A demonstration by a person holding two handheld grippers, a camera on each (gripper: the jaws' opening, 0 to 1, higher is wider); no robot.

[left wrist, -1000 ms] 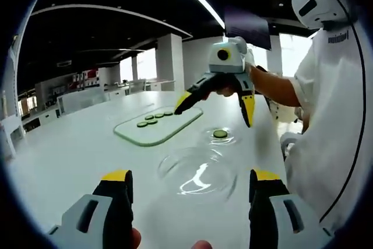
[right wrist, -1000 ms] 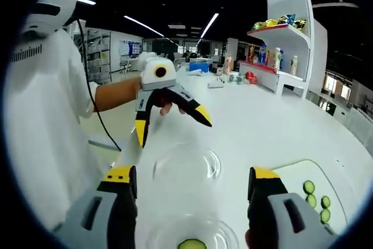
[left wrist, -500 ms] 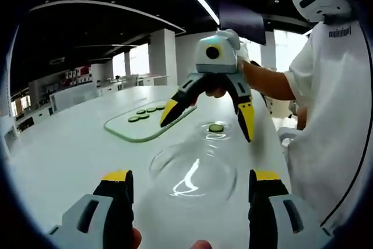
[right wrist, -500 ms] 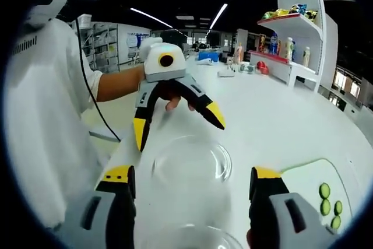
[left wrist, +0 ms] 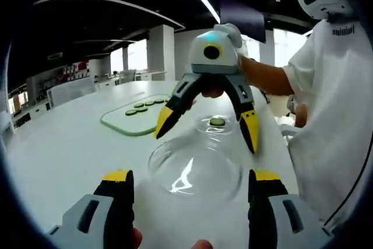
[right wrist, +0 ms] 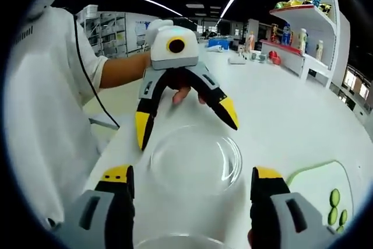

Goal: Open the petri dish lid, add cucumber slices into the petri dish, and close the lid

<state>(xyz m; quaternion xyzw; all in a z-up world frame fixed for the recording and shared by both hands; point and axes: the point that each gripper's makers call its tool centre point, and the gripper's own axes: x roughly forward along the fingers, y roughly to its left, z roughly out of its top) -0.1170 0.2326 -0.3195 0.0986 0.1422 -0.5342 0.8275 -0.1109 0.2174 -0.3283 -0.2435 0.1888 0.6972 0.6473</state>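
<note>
A clear petri dish lid (left wrist: 195, 170) lies on the white table (left wrist: 64, 150) between both grippers. Just behind it sits the dish base (left wrist: 217, 125), holding one cucumber slice (left wrist: 217, 122). My left gripper (left wrist: 191, 179) is open at the lid's near side. My right gripper (left wrist: 207, 132) faces it, open, jaws spread just above the lid's far rim. In the right gripper view, the lid (right wrist: 195, 158) lies between my right gripper (right wrist: 192, 174) and the open left gripper (right wrist: 186, 123). The base's rim (right wrist: 169, 240) shows at the bottom edge.
A pale green cutting board (left wrist: 119, 122) with several cucumber slices (left wrist: 143, 107) lies left of the dishes; the same board (right wrist: 317, 182) is right of my right jaw. A person in a white shirt (left wrist: 335, 103) stands at the table edge. A white shelf (right wrist: 303, 33) stands far right.
Both grippers have closed in on the lid from opposite sides, so it looms larger in both views. The dish base has slid almost out of the bottom of the right gripper view.
</note>
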